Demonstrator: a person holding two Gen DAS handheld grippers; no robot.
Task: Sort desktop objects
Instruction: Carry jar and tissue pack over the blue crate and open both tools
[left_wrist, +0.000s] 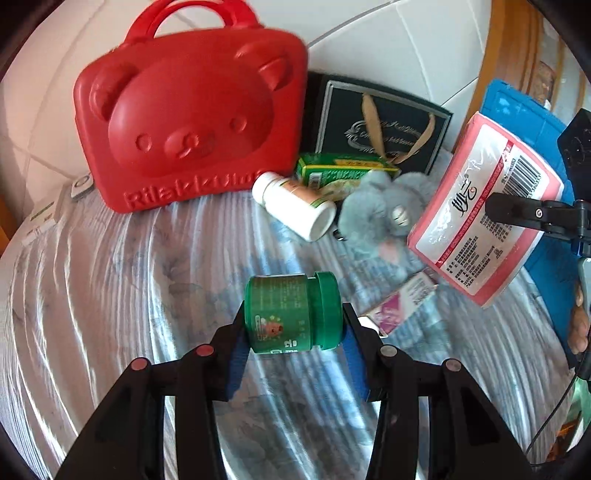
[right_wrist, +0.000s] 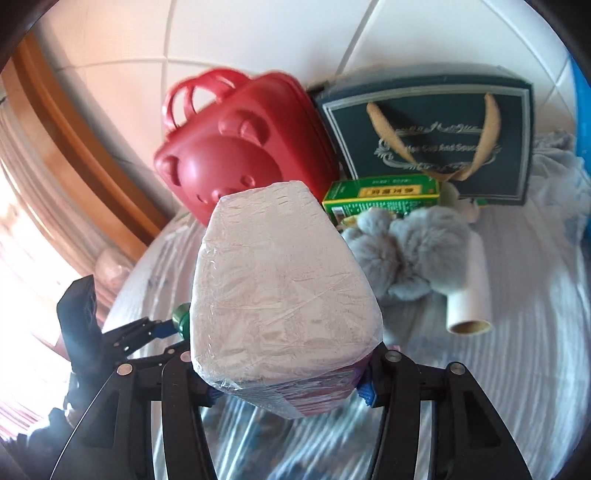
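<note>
My left gripper (left_wrist: 293, 334) is shut on a green jar (left_wrist: 291, 314), held sideways above the striped cloth. My right gripper (right_wrist: 288, 384) is shut on a pink-wrapped tissue pack (right_wrist: 280, 295), lifted off the table; the pack also shows in the left wrist view (left_wrist: 484, 206) with the right gripper's finger (left_wrist: 517, 212) across it. Ahead lie a white pill bottle (left_wrist: 295, 206), a green medicine box (left_wrist: 343, 171), a grey plush toy (left_wrist: 384, 210) and a small pink-white box (left_wrist: 402, 302). The left gripper shows at the left of the right wrist view (right_wrist: 166, 332).
A red bear-faced case (left_wrist: 192, 129) and a dark gift bag (left_wrist: 380, 125) stand at the back against the tiled wall. A blue board (left_wrist: 524, 114) leans at the right. A white tube (right_wrist: 469, 295) lies beside the plush. Small white devices (left_wrist: 55, 210) sit at the left edge.
</note>
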